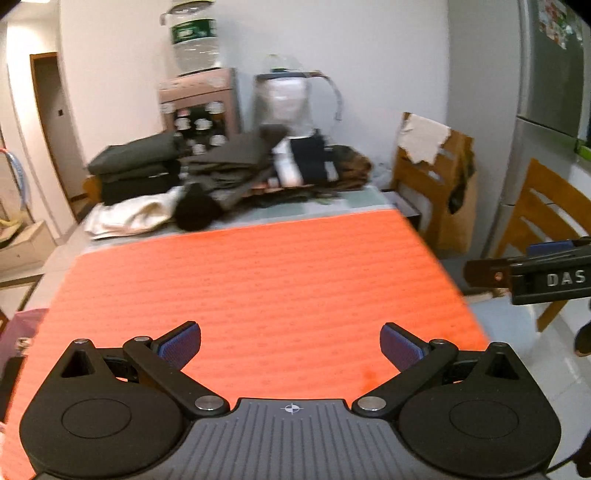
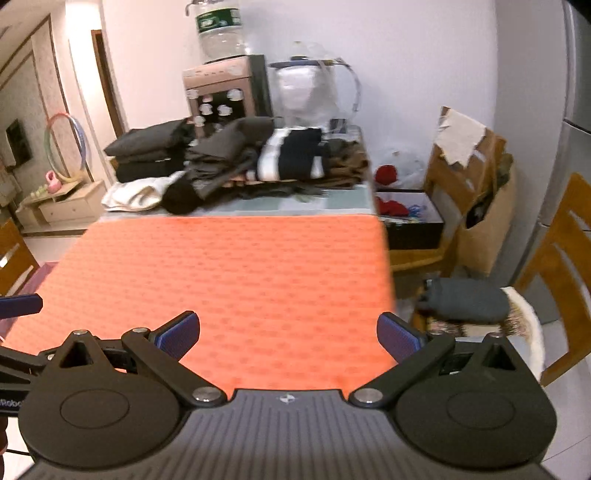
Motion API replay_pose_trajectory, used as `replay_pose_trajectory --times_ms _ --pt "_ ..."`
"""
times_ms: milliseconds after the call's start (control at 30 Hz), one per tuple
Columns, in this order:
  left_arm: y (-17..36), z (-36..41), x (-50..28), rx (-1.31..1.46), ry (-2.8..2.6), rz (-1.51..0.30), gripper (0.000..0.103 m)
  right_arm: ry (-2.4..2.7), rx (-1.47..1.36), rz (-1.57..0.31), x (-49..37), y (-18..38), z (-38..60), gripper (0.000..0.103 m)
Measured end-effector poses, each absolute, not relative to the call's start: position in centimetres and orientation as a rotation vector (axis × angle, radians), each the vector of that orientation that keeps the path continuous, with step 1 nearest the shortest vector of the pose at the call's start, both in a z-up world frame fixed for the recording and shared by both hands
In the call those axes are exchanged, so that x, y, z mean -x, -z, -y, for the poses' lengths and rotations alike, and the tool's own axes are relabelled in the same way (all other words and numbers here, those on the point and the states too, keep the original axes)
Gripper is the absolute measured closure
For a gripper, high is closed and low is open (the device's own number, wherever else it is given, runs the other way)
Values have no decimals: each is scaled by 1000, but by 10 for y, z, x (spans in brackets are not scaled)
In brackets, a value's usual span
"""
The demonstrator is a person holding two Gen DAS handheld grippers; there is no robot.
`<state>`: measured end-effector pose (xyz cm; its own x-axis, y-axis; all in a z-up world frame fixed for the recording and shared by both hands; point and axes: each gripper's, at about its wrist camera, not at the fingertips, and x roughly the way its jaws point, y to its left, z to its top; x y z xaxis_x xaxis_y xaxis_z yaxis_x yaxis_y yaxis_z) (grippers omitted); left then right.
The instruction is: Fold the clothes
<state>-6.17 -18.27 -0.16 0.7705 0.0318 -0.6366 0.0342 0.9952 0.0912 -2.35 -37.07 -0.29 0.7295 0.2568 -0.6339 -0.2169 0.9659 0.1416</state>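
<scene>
Pale glass-topped table (image 2: 332, 206) fills the middle of both views, near part covered by a bright orange textured mat (image 2: 229, 280), nothing lying on the mat. Silver fridge (image 1: 546, 92) stands at the right edge of the left wrist view, brown wooden chairs (image 1: 543, 218) beside it. Pile of clothes (image 2: 229, 158) sits on the table's far end, beyond the mat: folded dark olive garments stacked at left, a black-and-white striped garment (image 2: 291, 153) toward the right on top of brownish fabric, a cream cloth (image 2: 133, 194) and a black fuzzy item (image 2: 181, 197) at the front edge of the pile, touching it. Behind the pile, a brown water dispenser with an upturned clear bottle (image 2: 221, 33) and a clear plastic-wrapped appliance (image 2: 310, 92) against the white wall. Dark grey bundled garment (image 2: 465, 299) lies on a cushioned chair seat right of the table, well apart from the pile. Open brown cardboard box (image 2: 472, 177) on the floor further back.

Left gripper (image 1: 290, 345) hovers over the mat's near edge, blue-padded fingers spread wide, holding nothing. Right gripper (image 2: 288, 338) likewise spread wide and empty above the mat's near right corner. Both are well apart from the clothes.
</scene>
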Motion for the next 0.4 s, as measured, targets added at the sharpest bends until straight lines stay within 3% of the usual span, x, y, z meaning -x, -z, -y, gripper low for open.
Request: replay_pose_trajectory --times_ms 400 --pt "1 93 84 -74 -31 -718 0 -233 -44 -714 42 -3 279 0"
